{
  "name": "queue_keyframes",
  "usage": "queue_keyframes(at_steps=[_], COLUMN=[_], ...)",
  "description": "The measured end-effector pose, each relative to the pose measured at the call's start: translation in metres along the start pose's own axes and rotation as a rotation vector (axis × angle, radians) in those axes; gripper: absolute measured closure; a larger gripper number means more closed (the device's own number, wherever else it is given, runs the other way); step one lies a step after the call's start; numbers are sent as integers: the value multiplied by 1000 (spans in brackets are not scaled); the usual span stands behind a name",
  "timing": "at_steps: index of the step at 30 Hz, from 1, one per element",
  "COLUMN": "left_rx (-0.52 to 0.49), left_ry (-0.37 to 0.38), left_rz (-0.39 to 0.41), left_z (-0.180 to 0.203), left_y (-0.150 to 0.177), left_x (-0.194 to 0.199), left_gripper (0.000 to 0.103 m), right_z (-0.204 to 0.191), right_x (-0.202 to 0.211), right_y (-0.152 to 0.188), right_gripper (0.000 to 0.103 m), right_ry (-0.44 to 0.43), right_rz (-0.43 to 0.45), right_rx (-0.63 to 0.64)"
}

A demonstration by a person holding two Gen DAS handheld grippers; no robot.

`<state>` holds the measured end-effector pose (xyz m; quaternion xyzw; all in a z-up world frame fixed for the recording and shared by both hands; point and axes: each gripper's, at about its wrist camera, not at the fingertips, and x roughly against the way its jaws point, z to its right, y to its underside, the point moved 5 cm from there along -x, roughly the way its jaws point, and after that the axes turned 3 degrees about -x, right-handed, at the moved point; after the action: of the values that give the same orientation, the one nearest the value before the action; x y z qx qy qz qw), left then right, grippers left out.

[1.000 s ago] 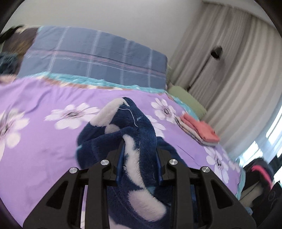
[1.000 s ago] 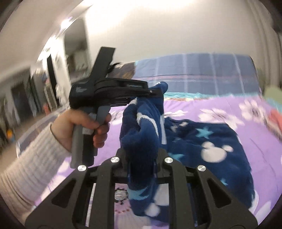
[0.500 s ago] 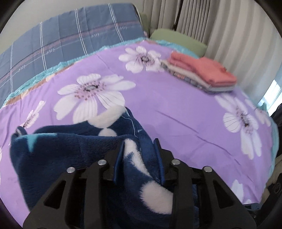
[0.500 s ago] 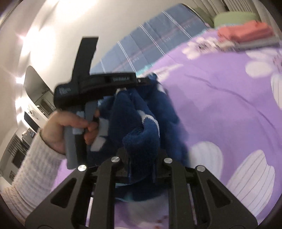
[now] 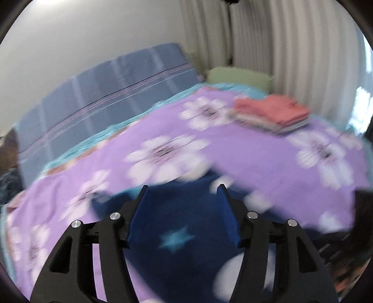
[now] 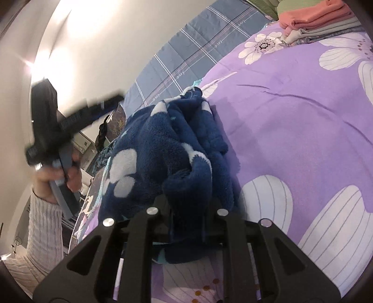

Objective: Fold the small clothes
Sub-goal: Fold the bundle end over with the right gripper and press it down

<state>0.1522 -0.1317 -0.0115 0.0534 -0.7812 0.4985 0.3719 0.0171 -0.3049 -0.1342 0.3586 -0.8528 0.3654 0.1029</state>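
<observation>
A navy fleece garment (image 5: 177, 221) with white spots and pale blue stars lies bunched on the purple flowered bedsheet (image 5: 256, 158). My left gripper (image 5: 183, 186) hovers over it, and its jaws are opening. The blue pads stand apart and press on nothing, with the fleece showing below the gap. My right gripper (image 6: 188, 200) is shut on a thick fold of the same garment (image 6: 163, 144), low over the sheet (image 6: 291, 105), and the fabric hides its fingertips. In the right wrist view a hand (image 6: 58, 172) in a white knit sleeve holds the blurred left tool to the left of the garment.
A stack of folded clothes (image 5: 275, 114) topped by a coral piece sits at the far right of the bed, also in the right wrist view as the folded stack (image 6: 319, 18). Blue plaid bedding (image 5: 105, 93) and a green pillow (image 5: 237, 74) lie at the head. Curtains (image 5: 279, 46) hang behind.
My left gripper has let go of the fleece and its jaws have spread. The garment came down from hanging between both grippers onto the sheet. My right gripper sank with its fold still gripped.
</observation>
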Motion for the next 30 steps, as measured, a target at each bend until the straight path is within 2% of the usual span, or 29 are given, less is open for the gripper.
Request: queue_keyframes(at_steps=[2,5,7,9,10,11,12,14,15,16,18,20,21,22,23,25,28,29,30], left_rx=[63,147,95,-21,-26,5,24,35,40,42,40,36,35,35,37,51,43,40,36], left_ry=[6,142,153,115,121,146,161,173,170,165,154,141,138,137,138,145,141,98,13], left_rz=[-60,-76,-101,-120,-132,-152,-168,-175,-170,-160,-150,-146,-146,-145,-144,-125,-70,-40,5], left_z=[-20,-16,5,34,38,37,34,31,30,29,29,30,30,30,30,25,16,9,-3], left_y=[21,38,42,45,43,40,39,41,44,46,46,45,45,45,45,44,33,28,21], left_x=[-12,-32,-47,-70,-78,-83,-86,-87,-86,-85,-82,-84,-83,-81,-81,-76,-57,-51,-44], left_gripper=[44,44,45,44,44,44,44,44,43,43,43,43,43,43,43,43,43,42,41], right_z=[-10,-32,-37,-24,-9,2,10,13,8,-2,-34,-70,-78,-84,-82,-53,-36,-38,-38], right_x=[9,25,30,23,17,17,24,42,48,55,63,55,46,36,22,-12,-16,-13,-13], right_y=[-2,-9,-9,-2,4,4,4,-3,-8,-14,-21,-22,-24,-22,-16,-7,-1,0,0], right_gripper=[87,87,87,85,73,62,46,48,57,65,72,77,77,77,75,72,72,72,72], right_ry=[-24,-43,32,152,220,253,265,213,202,199,152,47,29,40,103,296,273,280,284], right_rz=[7,47,58,14,-30,-39,-23,3,27,60,109,99,89,76,50,-16,2,-6,-7], right_rx=[-11,38,82,112,103,77,35,-19,-8,25,139,244,276,305,337,365,331,319,313])
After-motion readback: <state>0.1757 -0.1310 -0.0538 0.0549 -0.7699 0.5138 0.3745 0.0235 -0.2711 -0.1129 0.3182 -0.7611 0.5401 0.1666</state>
